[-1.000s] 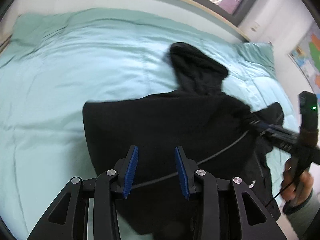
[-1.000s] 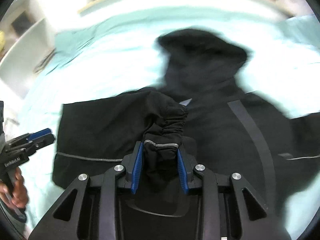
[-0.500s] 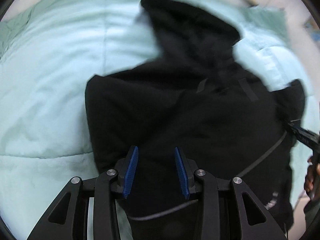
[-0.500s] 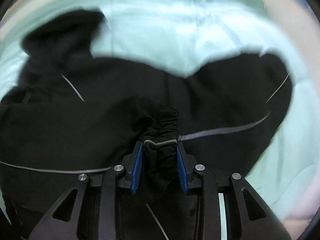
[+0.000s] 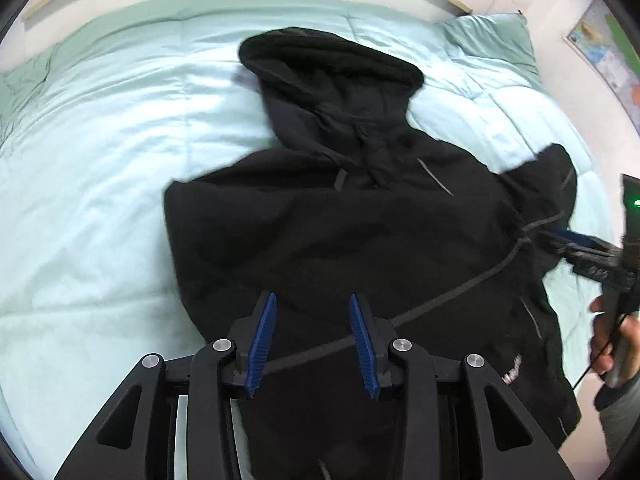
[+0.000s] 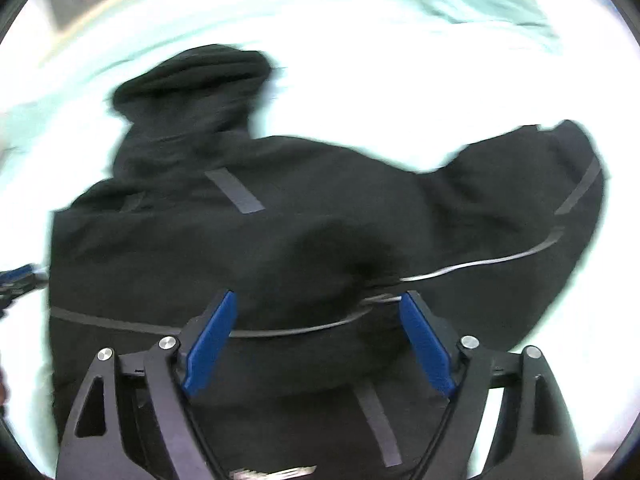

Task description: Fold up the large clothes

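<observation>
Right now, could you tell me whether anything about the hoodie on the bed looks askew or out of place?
Yes. The black hoodie lies skewed on the pale green duvet: its hood is crumpled and tilts to one side, and one sleeve is bunched beside the body rather than laid flat. Nothing looks damaged.

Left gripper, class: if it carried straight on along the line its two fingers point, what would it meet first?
Most likely the black hooded jacket spread on the pale green bedcover. The left gripper is open with only jacket cloth ahead; how far off it lies is unclear.
</observation>
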`<move>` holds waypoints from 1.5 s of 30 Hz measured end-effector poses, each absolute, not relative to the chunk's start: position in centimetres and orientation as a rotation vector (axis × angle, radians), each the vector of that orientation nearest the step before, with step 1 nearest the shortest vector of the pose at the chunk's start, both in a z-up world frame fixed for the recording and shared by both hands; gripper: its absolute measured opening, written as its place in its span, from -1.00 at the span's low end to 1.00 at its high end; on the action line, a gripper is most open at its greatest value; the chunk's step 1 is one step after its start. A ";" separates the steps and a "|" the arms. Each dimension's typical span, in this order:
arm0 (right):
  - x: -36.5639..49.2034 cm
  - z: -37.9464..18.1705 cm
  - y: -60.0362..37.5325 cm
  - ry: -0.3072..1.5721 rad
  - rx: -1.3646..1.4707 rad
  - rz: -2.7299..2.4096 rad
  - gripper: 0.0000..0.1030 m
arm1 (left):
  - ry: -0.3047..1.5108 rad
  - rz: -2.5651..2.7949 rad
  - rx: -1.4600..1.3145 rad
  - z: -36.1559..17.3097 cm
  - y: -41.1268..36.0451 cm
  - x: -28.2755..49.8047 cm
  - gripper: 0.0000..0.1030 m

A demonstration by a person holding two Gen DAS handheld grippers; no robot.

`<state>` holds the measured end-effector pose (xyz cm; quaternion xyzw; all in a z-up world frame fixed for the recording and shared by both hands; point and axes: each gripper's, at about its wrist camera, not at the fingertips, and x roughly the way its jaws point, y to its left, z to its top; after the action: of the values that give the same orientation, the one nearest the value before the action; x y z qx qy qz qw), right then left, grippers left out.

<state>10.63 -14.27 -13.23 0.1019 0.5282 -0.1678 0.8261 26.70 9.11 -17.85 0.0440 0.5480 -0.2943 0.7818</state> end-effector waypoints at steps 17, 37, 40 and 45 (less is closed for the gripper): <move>6.3 -16.5 -12.6 1.234 0.169 -0.216 0.07 | 1.252 -0.389 0.039 -16.6 7.9 18.3 -0.21; -8.3 -4.2 -37.3 1.009 0.292 -0.437 0.12 | 1.117 -0.428 -0.065 -9.7 -4.0 6.7 -0.18; -8.0 -3.5 -42.2 0.982 0.321 -0.482 0.12 | 1.098 -0.420 -0.023 -9.1 -5.4 6.5 -0.18; -5.7 -3.8 -49.1 0.946 0.374 -0.534 0.20 | 1.116 -0.376 0.018 -9.6 -6.8 8.0 -0.17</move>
<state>-5.70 -49.12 -3.75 0.1771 0.4475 -0.2525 0.8394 7.96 -6.76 -9.59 0.0084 0.5262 -0.1772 0.8316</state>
